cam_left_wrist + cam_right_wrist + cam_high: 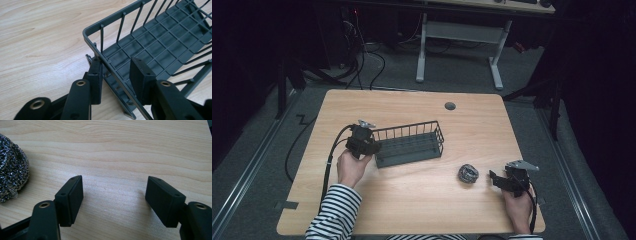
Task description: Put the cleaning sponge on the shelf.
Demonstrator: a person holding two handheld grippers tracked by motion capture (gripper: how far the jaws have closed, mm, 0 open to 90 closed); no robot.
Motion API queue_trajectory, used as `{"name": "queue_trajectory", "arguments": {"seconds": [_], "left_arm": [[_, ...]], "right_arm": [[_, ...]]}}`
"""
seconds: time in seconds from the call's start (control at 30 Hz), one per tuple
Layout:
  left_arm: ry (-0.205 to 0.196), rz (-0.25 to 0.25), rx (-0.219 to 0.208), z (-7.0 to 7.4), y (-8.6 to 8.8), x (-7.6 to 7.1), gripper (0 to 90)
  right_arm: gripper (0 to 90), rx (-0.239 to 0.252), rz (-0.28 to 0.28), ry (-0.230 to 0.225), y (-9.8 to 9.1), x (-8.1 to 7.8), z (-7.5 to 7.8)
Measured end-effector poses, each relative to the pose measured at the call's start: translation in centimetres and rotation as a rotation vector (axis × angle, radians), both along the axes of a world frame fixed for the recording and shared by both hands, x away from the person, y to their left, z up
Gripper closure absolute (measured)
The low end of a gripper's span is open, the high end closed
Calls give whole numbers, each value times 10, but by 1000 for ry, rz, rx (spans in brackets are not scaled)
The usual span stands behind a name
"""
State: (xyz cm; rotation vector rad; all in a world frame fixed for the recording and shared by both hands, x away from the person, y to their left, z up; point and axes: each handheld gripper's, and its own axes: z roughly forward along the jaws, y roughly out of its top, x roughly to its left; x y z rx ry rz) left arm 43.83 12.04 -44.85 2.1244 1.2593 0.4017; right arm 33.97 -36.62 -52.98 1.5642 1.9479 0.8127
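Left gripper (116, 75) has its jaws clamped over the end wall of the wire basket (409, 143) mid-table, probably to drag it; right gripper (113, 200) idles wide open beside the steel scourer (468, 173)

Black tools (371, 148) (brass-ringed screws) — striped sleeve (334, 212).

Inventory by count. One wire basket (409, 144), dark grey, on the table (412, 200) — a single unit. One steel-wool scouring pad (468, 173), on the bare wood. Two handheld grippers — the left gripper (371, 147) and the right gripper (493, 179), each with two black jaws. Two hands: the left hand (350, 167) and the right hand (518, 207). One table grommet (450, 106) at the far edge. One second desk (462, 30) behind.
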Motion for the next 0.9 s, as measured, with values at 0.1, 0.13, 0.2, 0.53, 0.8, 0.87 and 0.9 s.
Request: {"name": "queue_trajectory", "arguments": {"seconds": [0.1, 0.13, 0.2, 0.53, 0.8, 0.87, 0.9], "left_arm": [[-2, -4, -10, 0, -1, -4, 635], [-1, -8, -12, -1, -1, -6, 635], [-2, -14, -15, -1, -2, -9, 635], [6, -51, -2, 0, -10, -24, 634], [0, -57, -10, 0, -10, -26, 630], [7, -50, -11, 0, -10, -27, 622], [7, -50, -11, 0, -10, -27, 598]], "right_arm": [[311, 0, -1, 0, 0, 0, 0], [311, 1, 0, 0, 0, 0, 0], [311, 0, 0, 0, 0, 0, 0], [311, 2, -2, 1, 0, 0, 0], [311, 1, -1, 0, 0, 0, 0], [311, 1, -1, 0, 0, 0, 0], [311, 1, -1, 0, 0, 0, 0]]}}
